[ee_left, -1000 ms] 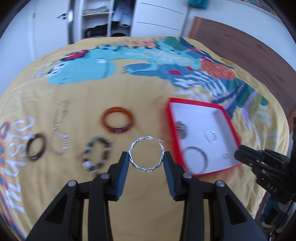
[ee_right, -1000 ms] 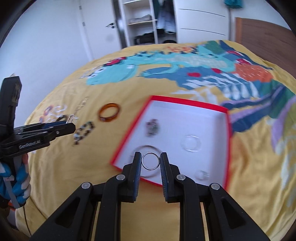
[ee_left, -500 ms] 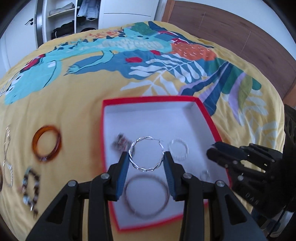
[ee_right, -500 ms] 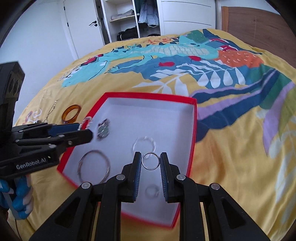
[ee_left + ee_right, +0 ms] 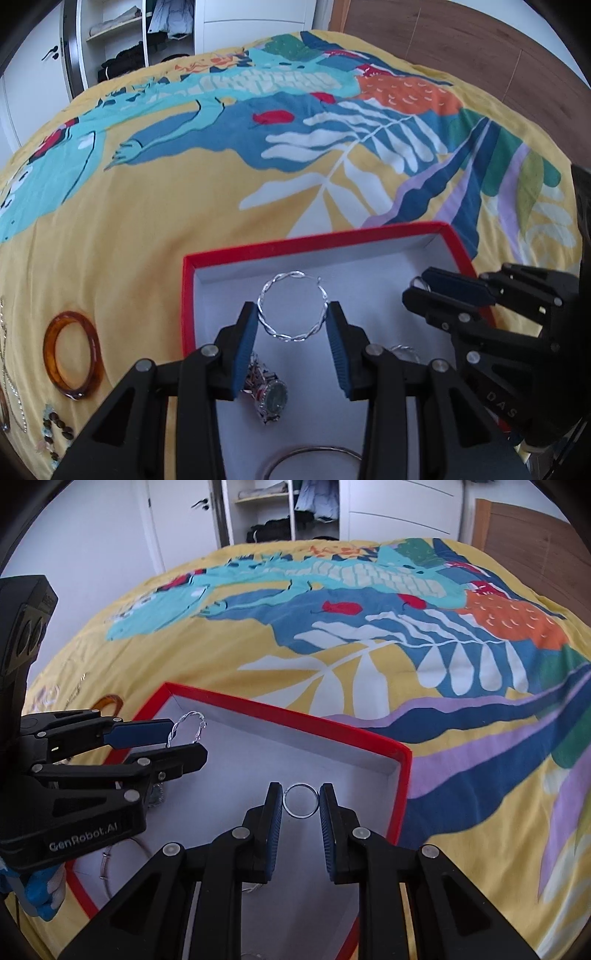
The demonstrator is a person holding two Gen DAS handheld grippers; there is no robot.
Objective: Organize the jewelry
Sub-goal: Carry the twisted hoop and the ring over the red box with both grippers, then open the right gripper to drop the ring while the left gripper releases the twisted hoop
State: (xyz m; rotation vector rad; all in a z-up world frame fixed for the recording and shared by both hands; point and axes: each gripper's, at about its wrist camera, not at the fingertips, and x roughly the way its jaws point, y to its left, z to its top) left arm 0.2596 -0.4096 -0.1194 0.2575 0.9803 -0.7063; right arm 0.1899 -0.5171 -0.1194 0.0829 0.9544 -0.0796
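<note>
Over the red-rimmed white box on the yellow printed bedspread, the left gripper pinches a twisted silver hoop earring between ribbed blue pads; the right gripper clamps a thin plain silver ring; a glittery round-faced watch lies on the box floor; an amber bangle rests beside the box's left edge.

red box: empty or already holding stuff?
Holding stuff. The white-lined red cardboard box already contains a jewelled silver watch and a plain thin metal bangle.
</note>
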